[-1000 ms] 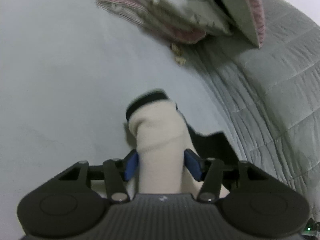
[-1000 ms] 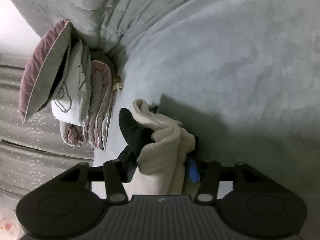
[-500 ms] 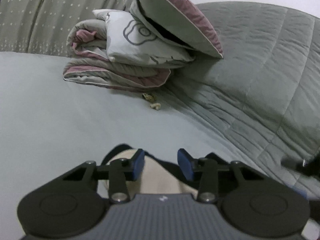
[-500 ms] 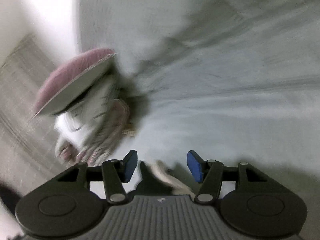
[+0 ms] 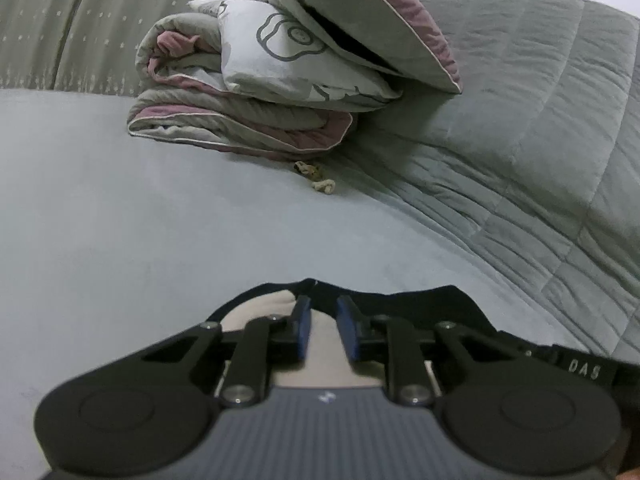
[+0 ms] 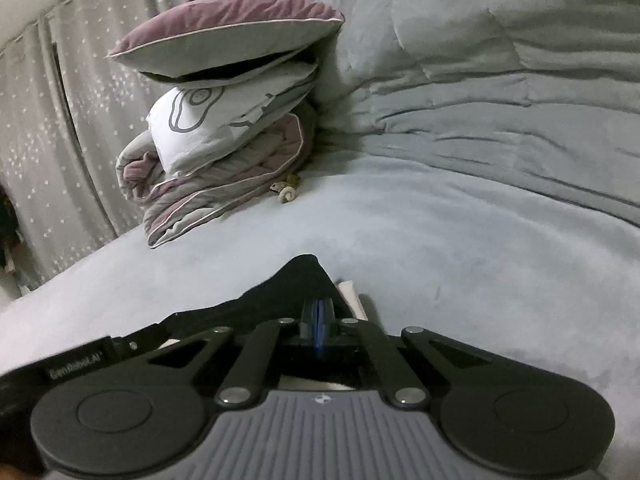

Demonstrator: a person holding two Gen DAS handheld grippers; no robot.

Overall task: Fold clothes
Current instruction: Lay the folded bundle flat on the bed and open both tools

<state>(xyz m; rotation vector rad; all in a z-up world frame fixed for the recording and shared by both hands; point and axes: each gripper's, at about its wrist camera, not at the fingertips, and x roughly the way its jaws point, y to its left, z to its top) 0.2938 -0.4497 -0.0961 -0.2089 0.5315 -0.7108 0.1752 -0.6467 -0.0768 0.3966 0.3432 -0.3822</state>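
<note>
A cream garment (image 5: 256, 307) with a black band (image 5: 420, 300) lies on the pale grey bed sheet (image 5: 120, 220), right under both grippers. My left gripper (image 5: 323, 320) hovers low over it. Its jaws are closing, a narrow gap still shows between the blue pads (image 5: 301, 326), and cream cloth fills that gap. My right gripper (image 6: 318, 316) is shut, with its pads pressed together on the black edge of the garment (image 6: 296, 284). The edge rises to a peak just ahead of them, and a strip of cream cloth (image 6: 352, 296) shows to its right.
A folded quilt topped by pillows (image 5: 280, 92) is stacked at the back of the bed. A small beige object (image 5: 322, 186) lies in front of that stack. A quilted grey blanket (image 5: 520, 140) slopes up on the right, and a starred curtain (image 6: 60, 120) hangs at the left.
Both grippers rolled back level and came down from the lifted bundle to the cloth on the bed. The left jaws narrowed. The right jaws went from wide apart to shut on the black edge.
</note>
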